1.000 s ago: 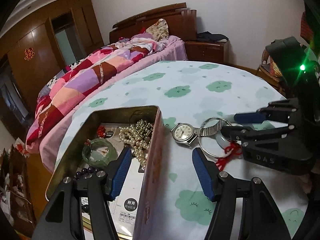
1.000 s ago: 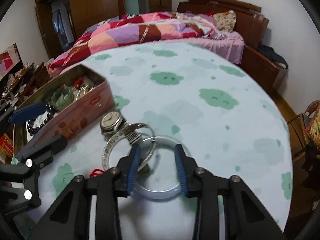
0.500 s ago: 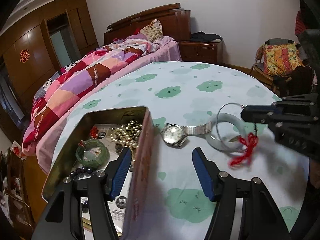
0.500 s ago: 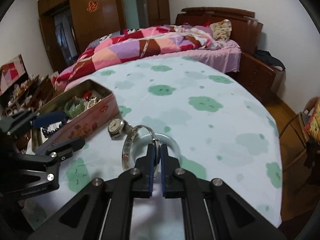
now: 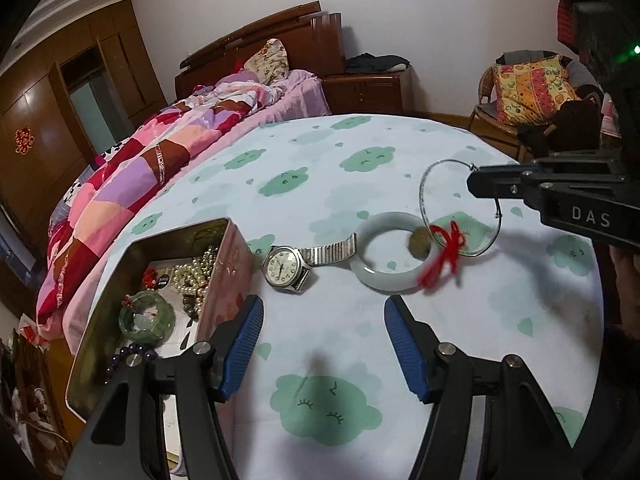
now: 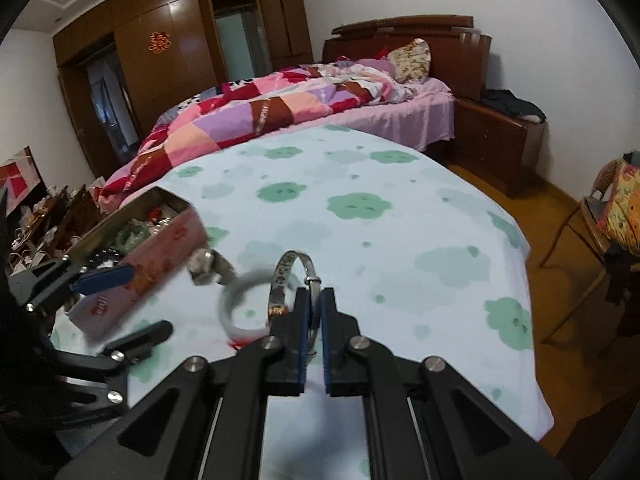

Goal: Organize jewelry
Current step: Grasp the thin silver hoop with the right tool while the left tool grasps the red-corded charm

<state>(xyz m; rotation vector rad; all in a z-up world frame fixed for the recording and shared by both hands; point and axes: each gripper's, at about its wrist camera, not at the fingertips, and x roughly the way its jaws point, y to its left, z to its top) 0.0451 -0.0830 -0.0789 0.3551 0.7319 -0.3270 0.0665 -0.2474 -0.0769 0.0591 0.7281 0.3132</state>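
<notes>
Change since a second ago: right tongs (image 6: 313, 312), then open over the silver bangle (image 5: 460, 208), are now clamped on its rim and have lifted it clear of the tabletop (image 5: 360, 148). A red cord tassel (image 5: 446, 248) and a small brown pendant (image 5: 419, 245) hang from it, blurred, apparently swinging. Judgement: pickup done; the carry to the tin box (image 5: 224, 280) is next.

The bangle hangs at right, above and just right of the jade bangle (image 5: 390, 252), which lies flat on the tabletop with the wristwatch (image 5: 286, 268) just to its left, strap touching.

Left tongs (image 5: 324, 348) are open and empty, near edge, straddling the box's right wall. The box at near left already holds a pearl strand (image 5: 198, 274), a green bracelet (image 5: 147, 318) and dark beads (image 5: 128, 358).
</notes>
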